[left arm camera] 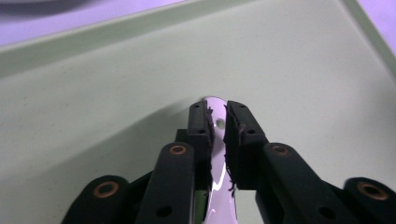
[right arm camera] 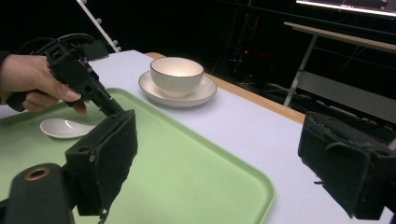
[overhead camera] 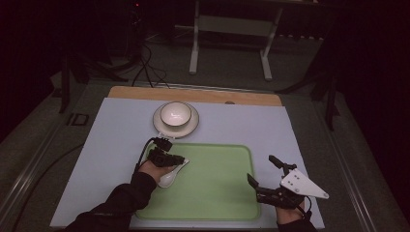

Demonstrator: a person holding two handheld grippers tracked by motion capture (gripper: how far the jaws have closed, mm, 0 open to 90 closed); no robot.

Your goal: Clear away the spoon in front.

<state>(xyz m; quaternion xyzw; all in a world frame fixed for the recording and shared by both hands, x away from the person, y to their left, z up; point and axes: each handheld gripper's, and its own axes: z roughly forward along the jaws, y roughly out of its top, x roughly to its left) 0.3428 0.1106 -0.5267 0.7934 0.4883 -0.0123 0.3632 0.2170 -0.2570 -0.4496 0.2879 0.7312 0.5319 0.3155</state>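
Note:
A white ceramic spoon (overhead camera: pixel 169 178) lies at the left side of the green tray (overhead camera: pixel 217 193). My left gripper (overhead camera: pixel 181 159) is shut on its handle; in the left gripper view the glossy handle (left arm camera: pixel 217 186) is pinched between the two pads of the left gripper (left arm camera: pixel 218 109). In the right gripper view the spoon's scoop (right arm camera: pixel 63 127) sits low on the tray (right arm camera: pixel 187 177), under the hand. My right gripper (overhead camera: pixel 262 169) hovers over the tray's front right corner, wide open with nothing between its jaws (right arm camera: pixel 222 149).
A white bowl (overhead camera: pixel 175 114) stands on a white plate (overhead camera: pixel 192 126) just behind the tray; the right gripper view shows the same bowl (right arm camera: pixel 176 74). A pale mat (overhead camera: pixel 116 145) covers the table. A metal stand (overhead camera: pixel 229 29) is on the floor beyond.

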